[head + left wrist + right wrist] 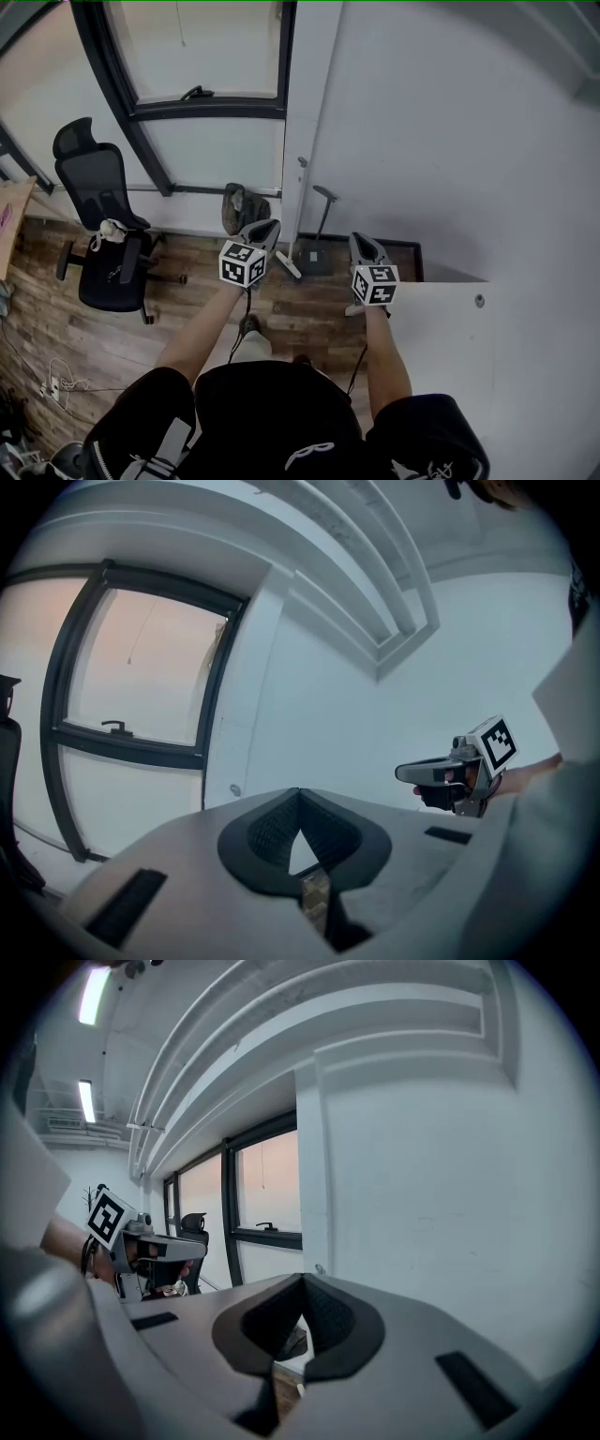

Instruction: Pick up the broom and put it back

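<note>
My left tool and right tool are both closed on nothing, held side by side above the wooden floor. The broom stands upright by the wall ahead, between them.

Soft, even, cool light fills the room, with only faint shadows on the brown wood-plank floor. The tall black-framed window is washed out to a pinkish glow (no detail shows beyond the glass), and a white ceiling strip lamp glares. All views bend straight lines and darken at the corners. The grey left gripper and right gripper look soft near the lens.
</note>
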The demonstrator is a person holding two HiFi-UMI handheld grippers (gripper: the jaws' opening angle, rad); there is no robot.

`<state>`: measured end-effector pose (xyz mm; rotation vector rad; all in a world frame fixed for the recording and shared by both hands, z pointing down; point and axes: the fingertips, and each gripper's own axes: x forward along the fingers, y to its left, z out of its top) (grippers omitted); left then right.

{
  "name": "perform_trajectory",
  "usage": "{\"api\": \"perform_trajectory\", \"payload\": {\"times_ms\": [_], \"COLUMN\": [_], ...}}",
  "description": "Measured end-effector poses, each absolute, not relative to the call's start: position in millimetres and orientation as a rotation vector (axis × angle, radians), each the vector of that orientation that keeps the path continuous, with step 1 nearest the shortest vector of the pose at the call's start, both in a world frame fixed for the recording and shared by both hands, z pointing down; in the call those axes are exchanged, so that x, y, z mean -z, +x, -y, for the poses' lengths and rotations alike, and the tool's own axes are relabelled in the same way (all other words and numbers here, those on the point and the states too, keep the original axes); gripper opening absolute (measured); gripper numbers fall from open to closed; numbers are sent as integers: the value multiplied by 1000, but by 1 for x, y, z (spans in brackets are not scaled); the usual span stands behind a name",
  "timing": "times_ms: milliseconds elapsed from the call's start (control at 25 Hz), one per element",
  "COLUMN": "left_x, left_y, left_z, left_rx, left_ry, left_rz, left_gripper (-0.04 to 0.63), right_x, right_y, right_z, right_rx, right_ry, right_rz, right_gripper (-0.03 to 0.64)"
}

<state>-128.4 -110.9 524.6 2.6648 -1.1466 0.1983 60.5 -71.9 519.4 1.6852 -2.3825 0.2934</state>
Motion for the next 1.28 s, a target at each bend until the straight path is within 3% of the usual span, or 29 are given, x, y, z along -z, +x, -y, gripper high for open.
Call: {"api": "perform_trajectory", "payload": {"times_ms": [1280], "left_x": [-507], "left_y": [-72], "left_z": [47], "left_rx": [-166], "left_ry": [2656], "left_rz": [1229], "left_gripper": [17], "right_x": [-506], "right_y": [112], "right_z": [11], "right_rx": [-270], "right_ry": [1610], "right_rz": [2485], "right_gripper": [25]}}
